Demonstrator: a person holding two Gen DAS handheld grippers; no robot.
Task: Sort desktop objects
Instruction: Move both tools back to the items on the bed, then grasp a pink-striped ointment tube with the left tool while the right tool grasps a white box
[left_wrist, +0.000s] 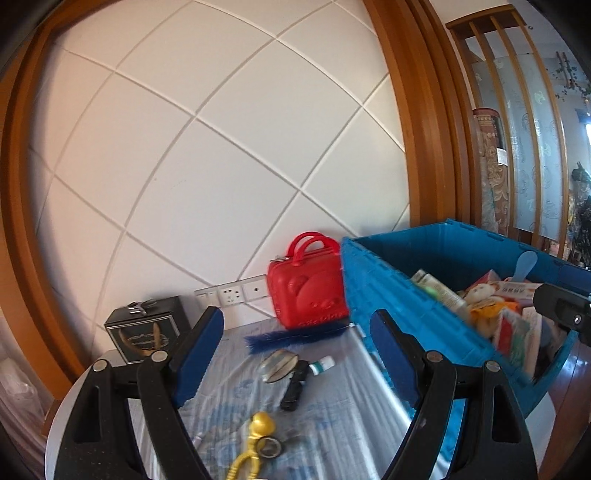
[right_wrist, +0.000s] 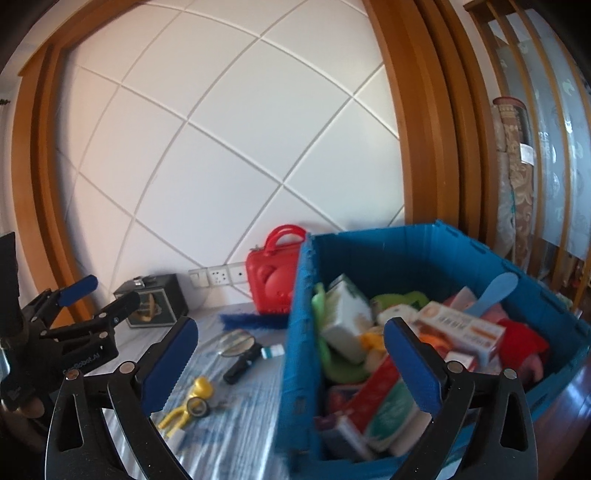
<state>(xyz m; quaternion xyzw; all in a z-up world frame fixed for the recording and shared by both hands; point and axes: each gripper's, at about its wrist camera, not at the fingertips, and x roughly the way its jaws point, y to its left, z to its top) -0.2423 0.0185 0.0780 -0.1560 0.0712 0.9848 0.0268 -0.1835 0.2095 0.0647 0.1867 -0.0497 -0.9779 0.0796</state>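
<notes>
Honestly, both tools, left tool (left_wrist: 291, 354) and right tool (right_wrist: 291, 365), were spread and empty, between picks. The magnifier (left_wrist: 277, 364) lay loose on the tabletop (left_wrist: 332, 424) beside the blue crate (right_wrist: 295, 332); next probably needed lining up over it.

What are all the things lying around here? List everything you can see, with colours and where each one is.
crate: one, blue, right side of the table, full of boxes and soft items
small case: one, red with handles, against the wall, left of the crate
dark box: one, black, far left by the wall
brush: one, blue bristles, in front of the red case
magnifying glass: one, black handle, mid-table
small tube: one, white and green, beside the magnifying glass
yellow figure: one, near edge of the table
wall sockets: white row, on the wall
table: one, clear patterned cover
left gripper: black with blue pads, open, empty
right gripper: same, open, empty, at the crate's near corner
</notes>
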